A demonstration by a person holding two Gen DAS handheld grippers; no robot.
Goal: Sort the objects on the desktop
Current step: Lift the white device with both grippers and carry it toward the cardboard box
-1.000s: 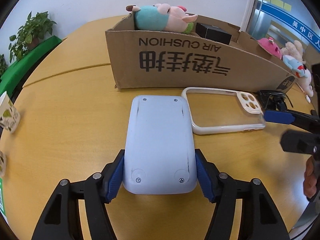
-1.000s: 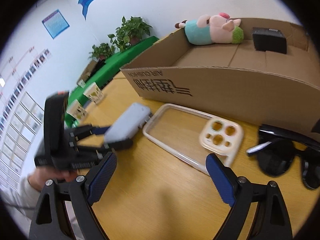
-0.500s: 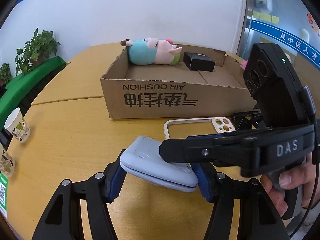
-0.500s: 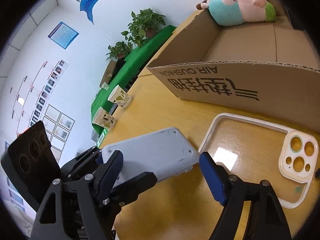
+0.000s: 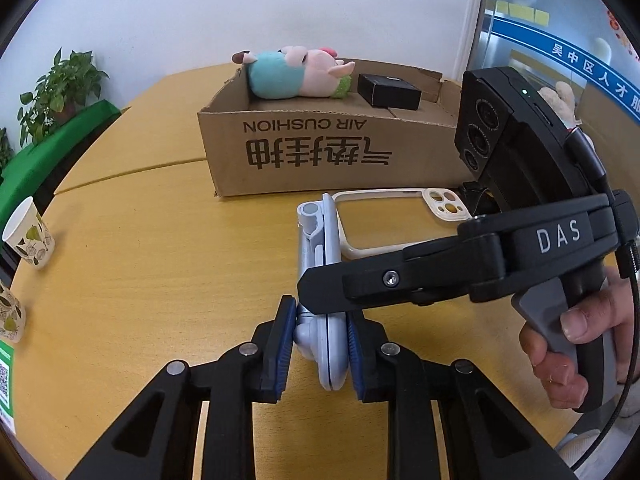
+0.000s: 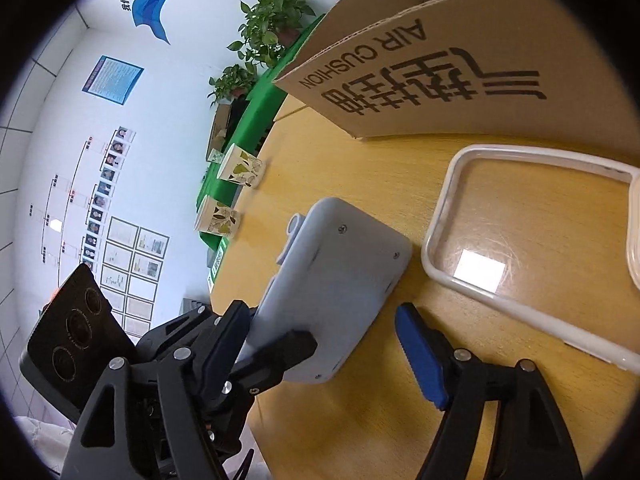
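While the left gripper (image 5: 322, 350) pinches the grey device (image 5: 320, 280) on edge, the right gripper (image 6: 332, 356) straddles it, spread.

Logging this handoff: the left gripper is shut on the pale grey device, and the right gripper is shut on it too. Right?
Not quite. The left gripper is shut on the pale grey device, but the right gripper is open, its fingers straddling the device without clamping, as the right wrist view shows.

left gripper (image 5: 321, 350): blue pads pressed flat against both faces of a pale grey device (image 5: 320, 264) held on edge. right gripper (image 6: 320, 344): fingers spread wide, straddling that device; right hand (image 5: 576, 344) wrapped around its grey handle.
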